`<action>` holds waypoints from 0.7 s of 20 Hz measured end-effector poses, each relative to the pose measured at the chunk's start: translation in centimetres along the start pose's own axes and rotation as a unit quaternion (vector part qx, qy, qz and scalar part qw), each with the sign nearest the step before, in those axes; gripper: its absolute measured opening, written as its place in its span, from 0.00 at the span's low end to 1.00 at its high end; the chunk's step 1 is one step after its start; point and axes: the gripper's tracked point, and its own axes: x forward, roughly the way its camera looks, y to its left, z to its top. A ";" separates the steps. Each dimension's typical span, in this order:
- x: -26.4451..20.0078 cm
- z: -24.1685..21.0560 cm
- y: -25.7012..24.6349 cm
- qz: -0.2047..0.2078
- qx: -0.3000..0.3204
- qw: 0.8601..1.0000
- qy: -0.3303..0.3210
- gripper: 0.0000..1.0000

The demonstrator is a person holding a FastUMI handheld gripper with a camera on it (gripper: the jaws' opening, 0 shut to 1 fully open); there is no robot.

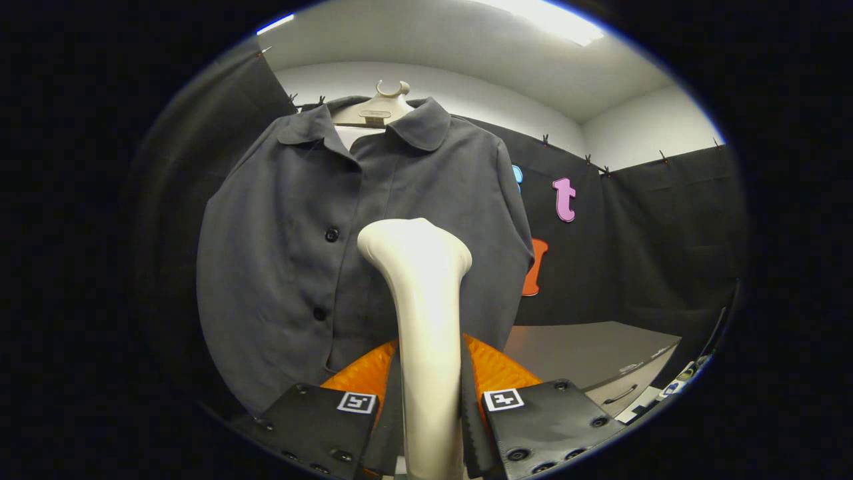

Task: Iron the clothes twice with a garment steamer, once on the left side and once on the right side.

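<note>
Shirt (pixel 280 267) hangs on a hanger (pixel 380 110) against the booth wall, dark grey, collar up top, button placket running down just left of the steamer head. Front faces the hand-held gripper squarely. Two buttons (pixel 331 234) visible on the placket, one above the other.

Steamer (pixel 426 320): pale, long handle standing upright between the fingers, its long axis rising straight up and away from the hand-held gripper (pixel 430 413), flared head at the top. The head sits in front of the shirt's middle, a little right of the placket. Whether it touches the cloth I cannot tell; it looks close.

Hand-held gripper: both fingers pressed in on the steamer handle from either side, firm pinch low on the shaft.

Right of the shirt: wall cloth, then a grey table (pixel 586 353) lower down, well apart from the garment.

Judgement: the relation that matters is head to placket. The head stands near the shirt's centre line, so either panel is reachable with a sideways shift. The left panel shows broad and open beyond the placket; the right panel is narrower and partly behind the steamer. A stroke would run along the shirt's length, parallel to the handle's axis. No sign from the cloth which side has been done.
</note>
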 end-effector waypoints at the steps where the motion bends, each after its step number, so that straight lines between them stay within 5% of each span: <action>1: -0.3 -0.6 0.1 0.002 -0.002 1.000 0.002 0.45; 14: -4.0 -8.9 0.3 0.002 -0.006 0.998 0.062 0.45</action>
